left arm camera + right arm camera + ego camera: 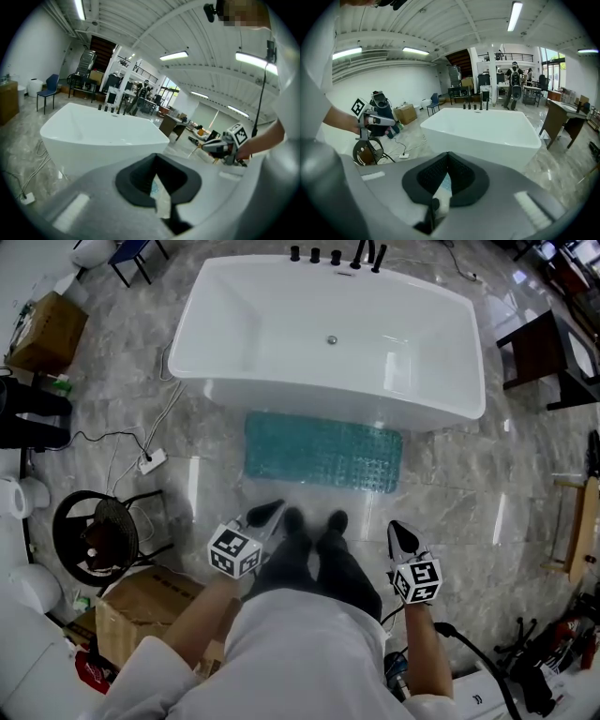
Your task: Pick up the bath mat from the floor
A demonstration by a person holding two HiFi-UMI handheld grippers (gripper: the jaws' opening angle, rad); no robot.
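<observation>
The teal bath mat (323, 451) lies flat on the marble floor, right against the front of the white bathtub (234, 334). My left gripper (268, 513) hovers near the mat's near left corner, apart from it. The right gripper (402, 536) hangs beyond the mat's near right corner. Both are shut and hold nothing. In the left gripper view the closed jaws leave a slit showing a sliver of the mat (153, 187); the right gripper (220, 146) shows beyond. The right gripper view shows the mat (446, 182) the same way, with the left gripper (392, 122) at left.
The person's dark shoes (314, 521) stand just before the mat. A round fan (98, 535), a cardboard box (141, 610) and a power strip (152, 461) with its cable sit at left. A dark table (544, 357) stands at right of the tub.
</observation>
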